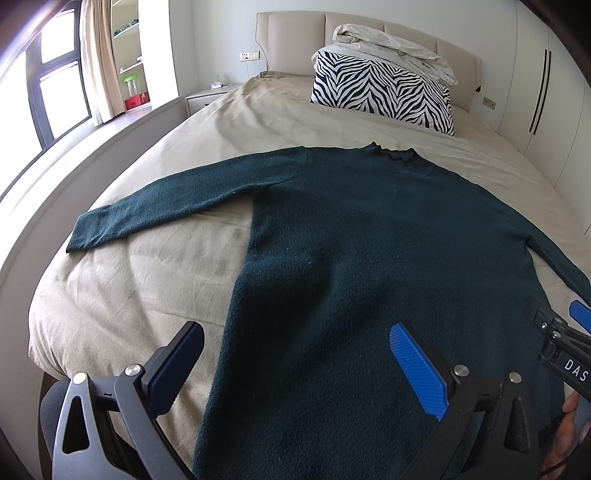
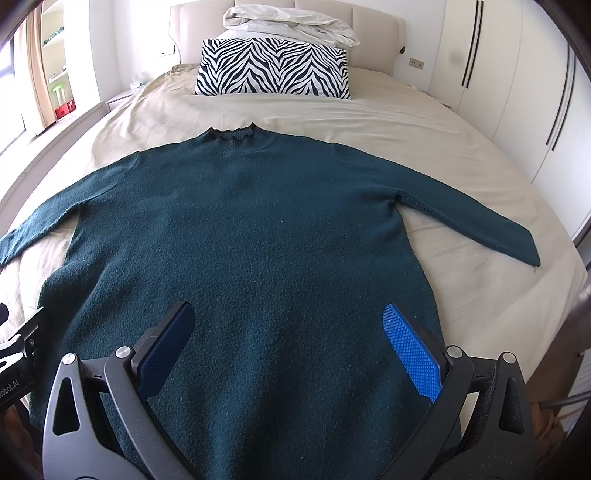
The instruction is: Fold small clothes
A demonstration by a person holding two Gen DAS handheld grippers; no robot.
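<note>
A dark green knit sweater [image 1: 351, 240] lies flat on the beige bed sheet [image 1: 147, 295], collar toward the headboard, both sleeves spread out. It also shows in the right wrist view [image 2: 240, 229]. My left gripper [image 1: 295, 339] is open and empty above the sweater's lower left edge. My right gripper [image 2: 288, 321] is open and empty above the sweater's lower right part. The right gripper also shows at the right edge of the left wrist view [image 1: 565, 332].
A zebra-striped pillow [image 2: 273, 66] with a folded pale duvet [image 2: 291, 22] on top sits at the headboard. White wardrobe doors [image 2: 517, 92] stand on the right. A window and nightstand [image 1: 207, 96] are on the left.
</note>
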